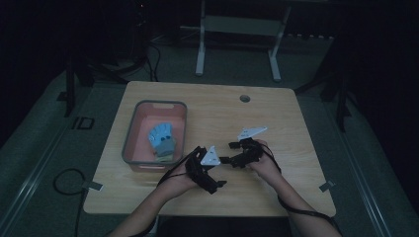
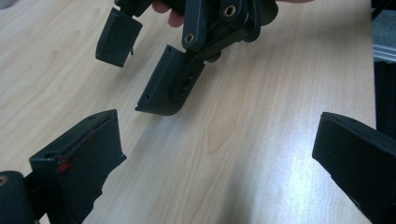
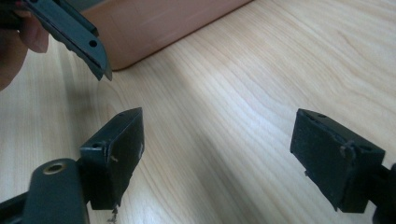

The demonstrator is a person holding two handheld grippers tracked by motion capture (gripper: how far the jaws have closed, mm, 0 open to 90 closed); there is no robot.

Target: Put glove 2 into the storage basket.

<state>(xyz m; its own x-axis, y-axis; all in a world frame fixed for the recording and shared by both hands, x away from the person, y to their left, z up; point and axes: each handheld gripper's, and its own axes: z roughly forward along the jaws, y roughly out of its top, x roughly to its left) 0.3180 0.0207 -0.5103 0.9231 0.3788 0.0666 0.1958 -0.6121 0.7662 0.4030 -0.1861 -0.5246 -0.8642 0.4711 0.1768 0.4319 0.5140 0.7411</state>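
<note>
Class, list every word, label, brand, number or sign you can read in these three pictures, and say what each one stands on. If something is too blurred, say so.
No readable text anywhere.
Bin: no label visible.
Blue glove in the bin: any print too small and dim to tell.
Table: bare wood grain, no writing.
Left gripper and right gripper: plain black jaws, only screw holes and scuffs, no markings.

surface: light wood-grain rectangular table [image 1: 276, 113], rounded corners
hole: round grey cable grommet [image 1: 244, 98] near far edge, right of centre
on table: pink rectangular plastic bin with grey rim [image 1: 132, 129], left side
bin contents: blue glove-like item [image 1: 162, 138]
</note>
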